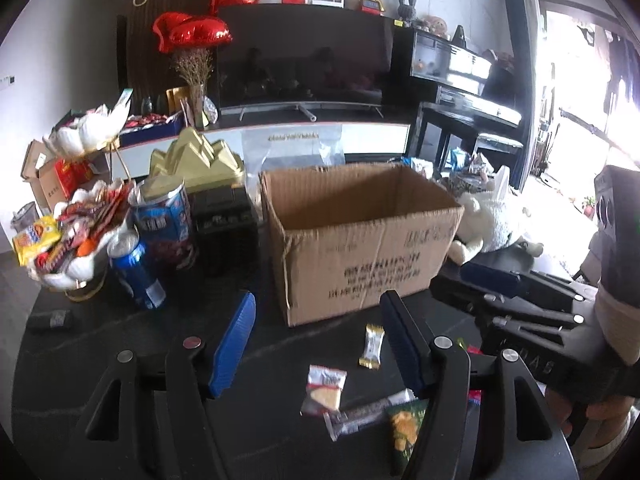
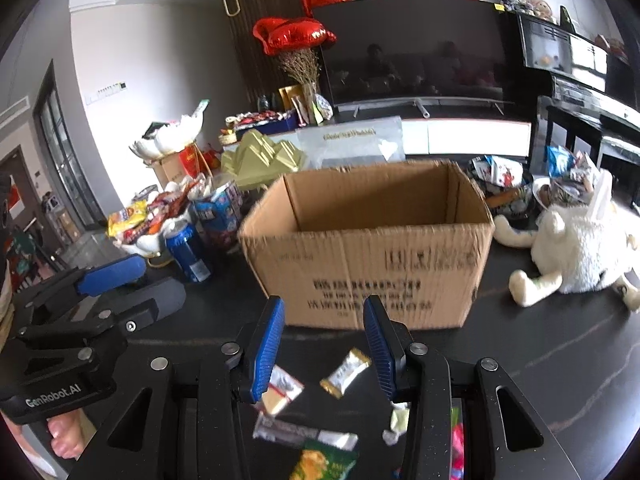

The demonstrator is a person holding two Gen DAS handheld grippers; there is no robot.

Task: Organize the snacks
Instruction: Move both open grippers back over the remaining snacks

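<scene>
An open, empty-looking cardboard box (image 1: 360, 256) (image 2: 372, 264) stands on the dark table. In front of it lie loose snacks: a gold-and-white candy (image 1: 372, 346) (image 2: 345, 372), a small cracker packet (image 1: 324, 390) (image 2: 280, 392), a grey bar wrapper (image 1: 360, 416) (image 2: 296, 432) and a green chip bag (image 1: 406, 428) (image 2: 320, 462). My left gripper (image 1: 320, 340) hangs open above them, holding nothing. My right gripper (image 2: 324, 350) is also open over the same pile, the candy lying on the table below its gap. Each gripper shows in the other's view, side by side.
A blue can (image 1: 138, 276), a blue snack tube (image 1: 164, 220) and a white shell bowl (image 1: 84, 270) heaped with snacks crowd the left. A black case (image 1: 224, 224) stands behind them. A white plush toy (image 2: 576, 248) lies right of the box, beside a bowl of packets (image 2: 516, 208).
</scene>
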